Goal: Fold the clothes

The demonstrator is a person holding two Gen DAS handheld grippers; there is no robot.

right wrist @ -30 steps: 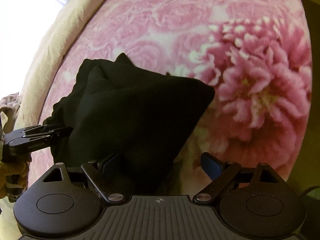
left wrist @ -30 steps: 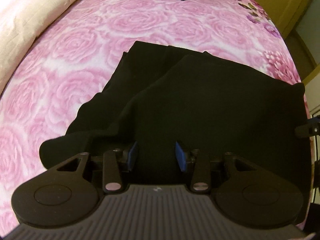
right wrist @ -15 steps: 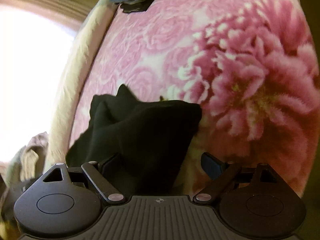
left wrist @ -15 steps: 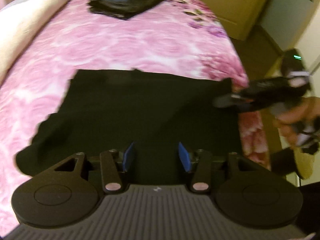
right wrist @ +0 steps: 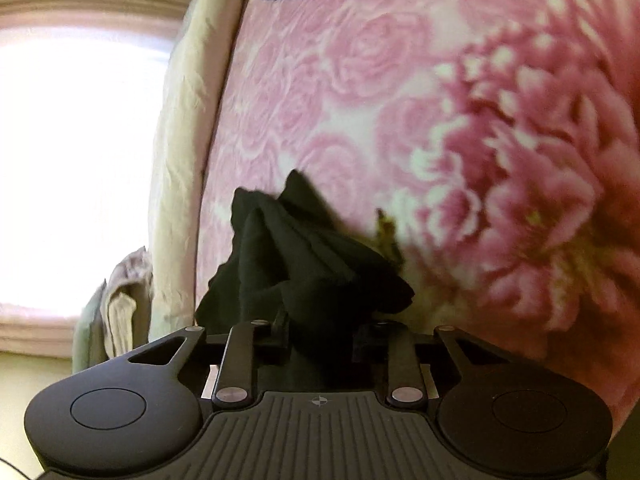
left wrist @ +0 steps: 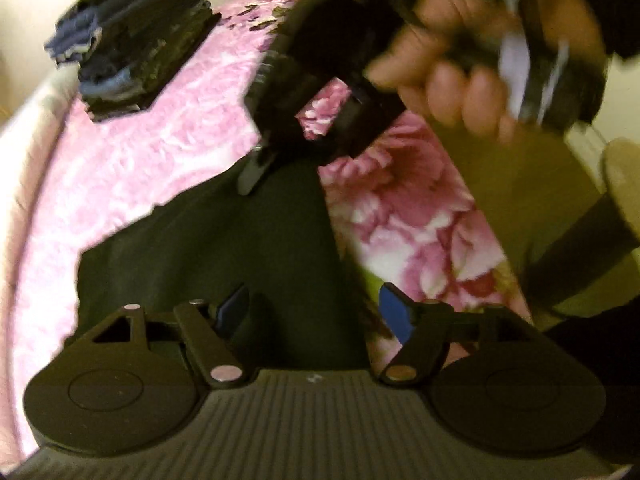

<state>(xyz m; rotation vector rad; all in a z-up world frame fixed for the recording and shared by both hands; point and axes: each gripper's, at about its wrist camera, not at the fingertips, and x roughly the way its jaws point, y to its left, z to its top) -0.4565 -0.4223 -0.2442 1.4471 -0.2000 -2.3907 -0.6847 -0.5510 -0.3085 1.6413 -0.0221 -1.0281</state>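
My right gripper (right wrist: 320, 344) pinches the black garment (right wrist: 308, 248) — my left gripper (left wrist: 312, 312) stands wide.
The garment lies bunched on the bed (right wrist: 360, 80); my thin hold may slip and spoil the fold.

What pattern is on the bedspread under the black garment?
Pink roses and large blooms on the bedspread; right wrist view shows it best.

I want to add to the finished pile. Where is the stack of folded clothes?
In the left wrist view, the stack of folded clothes sits upper left, at the far end of the pink floral bedspread.
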